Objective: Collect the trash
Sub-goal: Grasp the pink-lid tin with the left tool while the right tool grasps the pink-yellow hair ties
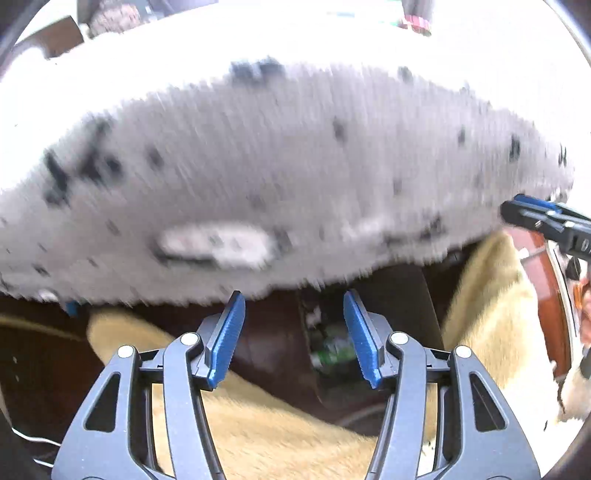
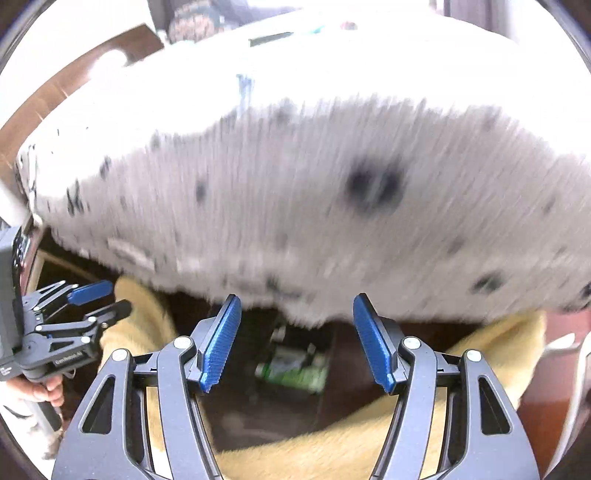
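Note:
Both views are motion-blurred. A dark brown bin (image 1: 280, 354) stands on the floor below a white speckled tabletop (image 1: 277, 166); green and white trash (image 1: 332, 350) lies inside it. The bin (image 2: 258, 413) and the green trash (image 2: 295, 369) also show in the right wrist view. My left gripper (image 1: 294, 334) is open and empty above the bin; it also shows at the left edge of the right wrist view (image 2: 99, 297). My right gripper (image 2: 293, 341) is open and empty above the bin; its tip shows at the right of the left wrist view (image 1: 517, 208).
A cream fluffy rug or cushion (image 1: 258, 435) lies around the bin on both sides (image 2: 498, 350). The speckled tabletop (image 2: 314, 203) overhangs close ahead. A red-brown wooden piece (image 1: 543, 284) stands at the right. Small blurred items (image 1: 415, 22) sit far back on the table.

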Motion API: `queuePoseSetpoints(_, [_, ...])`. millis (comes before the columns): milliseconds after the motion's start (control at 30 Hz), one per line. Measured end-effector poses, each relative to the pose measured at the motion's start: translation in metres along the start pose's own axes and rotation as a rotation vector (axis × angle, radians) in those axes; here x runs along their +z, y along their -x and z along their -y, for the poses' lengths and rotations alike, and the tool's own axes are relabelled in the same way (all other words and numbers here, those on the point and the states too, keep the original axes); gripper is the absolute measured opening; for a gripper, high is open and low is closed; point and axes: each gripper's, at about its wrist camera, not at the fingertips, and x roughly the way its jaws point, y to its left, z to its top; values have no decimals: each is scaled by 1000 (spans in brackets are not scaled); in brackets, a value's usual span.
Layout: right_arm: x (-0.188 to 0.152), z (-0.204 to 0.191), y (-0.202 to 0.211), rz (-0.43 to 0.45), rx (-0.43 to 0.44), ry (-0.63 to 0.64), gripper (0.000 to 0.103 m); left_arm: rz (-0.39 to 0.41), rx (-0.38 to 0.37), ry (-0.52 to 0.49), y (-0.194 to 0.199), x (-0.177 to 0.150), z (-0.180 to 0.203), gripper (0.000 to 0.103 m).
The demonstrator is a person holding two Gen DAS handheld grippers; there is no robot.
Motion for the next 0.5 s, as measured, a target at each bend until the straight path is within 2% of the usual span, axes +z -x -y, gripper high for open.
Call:
queuePoseSetpoints(133, [35,11,31,111,-36,14,64,79,18,-5,20,28,-7,52])
queuePoseSetpoints(267, [67,22,49,183,-64,15,64,126,22,-11,30,52,-8,54])
queuePoseSetpoints(500, [111,38,60,239,-88,9,64,174,29,-34,27,88,-2,56])
